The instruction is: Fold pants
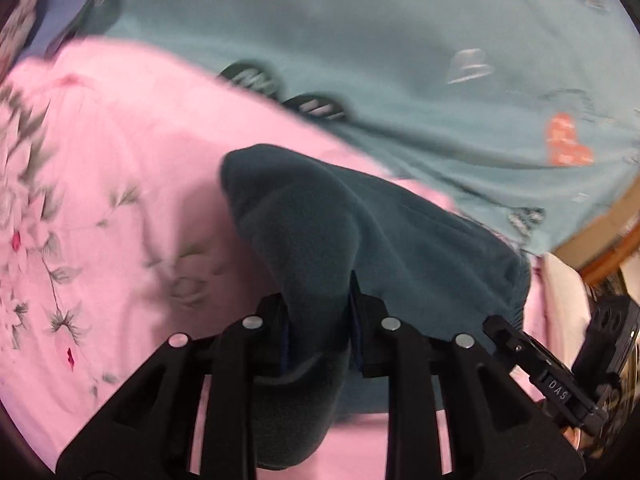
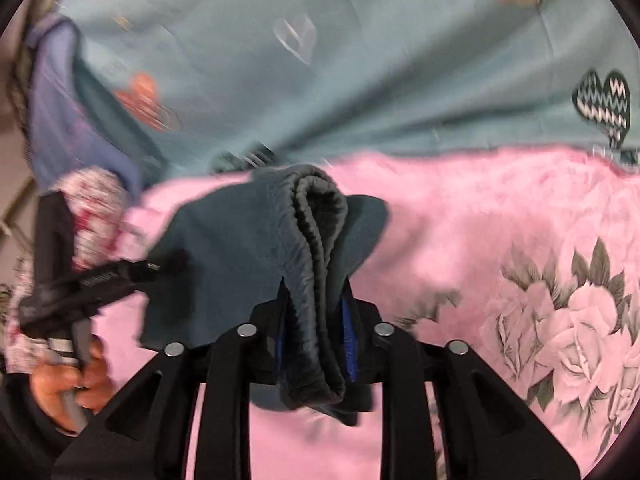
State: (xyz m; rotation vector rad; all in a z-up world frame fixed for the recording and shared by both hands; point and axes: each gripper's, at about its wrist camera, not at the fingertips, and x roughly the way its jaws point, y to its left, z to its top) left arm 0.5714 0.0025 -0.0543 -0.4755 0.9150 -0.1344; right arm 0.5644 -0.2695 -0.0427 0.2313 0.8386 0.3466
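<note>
Left gripper (image 1: pixel 318 332): fingers (image 1: pixel 276 332) clenched on a bunched fold of the dark teal fleece pants (image 1: pixel 360 232); cloth fills the gap and hangs below the fingers at frame bottom. Right gripper (image 2: pixel 314 344): fingers (image 2: pixel 350 344) clenched on the elastic waistband (image 2: pixel 316 216), doubled over on itself, several layers thick.

Pants sit centre frame in both views, lifted between the two grippers above a pink floral blanket (image 1: pixel 120 184). Beyond it, in the upper frame, a teal bedsheet with heart prints (image 1: pixel 400 40). Both views are smeared.

Progress, judged: at least one fold is in, since the waistband shows stacked layers. The bundle is still in the air, not laid flat; setting it down, squaring edges and any last fold remain. How many folds are done I cannot tell.

Count: one pair of pants; two grippers; one pink blanket; one teal sheet. At the lower left of the right wrist view, one hand (image 2: pixel 72 384) grips the other gripper's handle. A lavender cloth (image 2: pixel 60 100) lies upper left.
</note>
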